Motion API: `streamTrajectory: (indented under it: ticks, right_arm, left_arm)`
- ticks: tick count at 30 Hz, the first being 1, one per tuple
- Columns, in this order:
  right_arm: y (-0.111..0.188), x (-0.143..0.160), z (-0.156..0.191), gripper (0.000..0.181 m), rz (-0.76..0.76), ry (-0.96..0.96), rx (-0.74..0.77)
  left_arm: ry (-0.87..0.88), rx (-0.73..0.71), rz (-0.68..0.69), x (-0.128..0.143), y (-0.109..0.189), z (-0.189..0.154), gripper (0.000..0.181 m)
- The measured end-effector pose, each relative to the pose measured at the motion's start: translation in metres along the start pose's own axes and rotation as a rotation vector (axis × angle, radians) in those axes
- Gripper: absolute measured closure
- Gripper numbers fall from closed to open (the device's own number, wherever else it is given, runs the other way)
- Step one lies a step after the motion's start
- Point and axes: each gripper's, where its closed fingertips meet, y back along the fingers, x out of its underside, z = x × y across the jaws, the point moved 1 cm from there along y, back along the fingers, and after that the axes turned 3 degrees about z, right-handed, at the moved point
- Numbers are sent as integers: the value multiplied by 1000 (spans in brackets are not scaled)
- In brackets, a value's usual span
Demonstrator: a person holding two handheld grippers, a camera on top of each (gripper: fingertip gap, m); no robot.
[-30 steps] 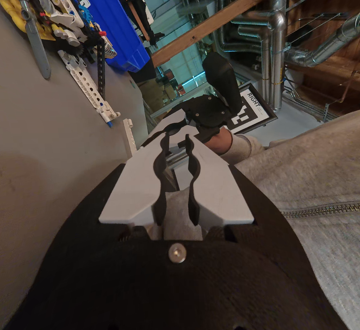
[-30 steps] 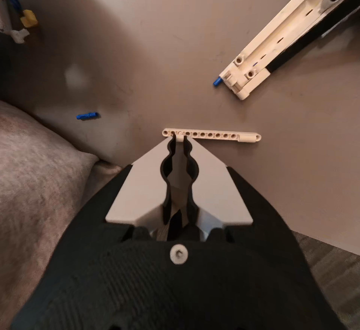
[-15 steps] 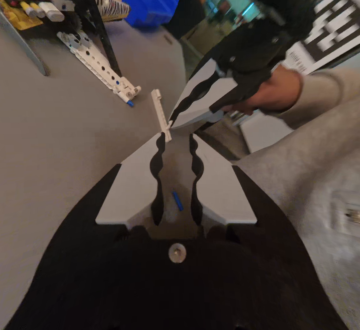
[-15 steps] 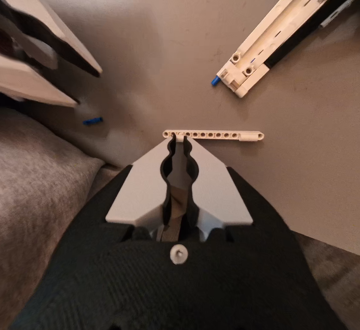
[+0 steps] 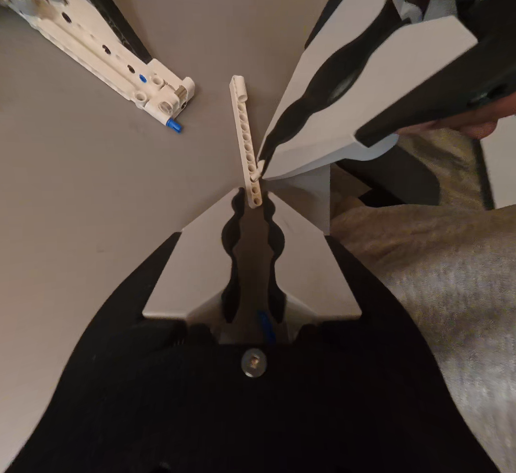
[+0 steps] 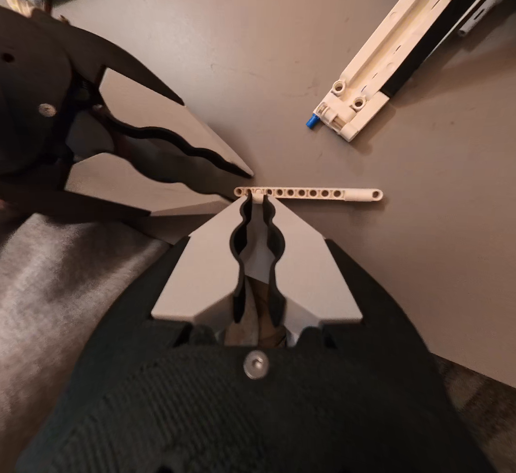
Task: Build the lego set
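White holed beam (image 6: 308,193) flat on grey table (image 6: 251,54). Right gripper (image 6: 257,199) clamped on pale peg in beam's near-end hole. Left gripper (image 5: 251,197) fingers apart, straddling beam's end. Advise: pinch beam firm before pressing peg home; white frame assembly (image 6: 391,49) well apart.

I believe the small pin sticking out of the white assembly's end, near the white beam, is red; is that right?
Not quite: that pin is blue, as the right wrist view shows; it does stick out of the white assembly near the white beam.
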Motion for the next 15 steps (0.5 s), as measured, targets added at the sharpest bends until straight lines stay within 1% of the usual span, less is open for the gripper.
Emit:
streamTrajectory:
  ticks: [1, 5, 11, 15]
  right_arm:
    - [0, 0, 1, 175, 0, -2, -3]
    - [-1, -1, 2, 175, -5, -15, -3]
    - [-1, 2, 2, 175, 16, -24, 19]
    - [-1, 2, 3, 175, 37, -11, 51]
  left_arm:
    - [21, 31, -1, 0, 0, -1, 173]
    - [90, 107, -17, -2, 2, -1, 175]
    - [48, 82, -4, 0, 1, -3, 174]
    - [57, 86, -4, 0, 1, -3, 175]
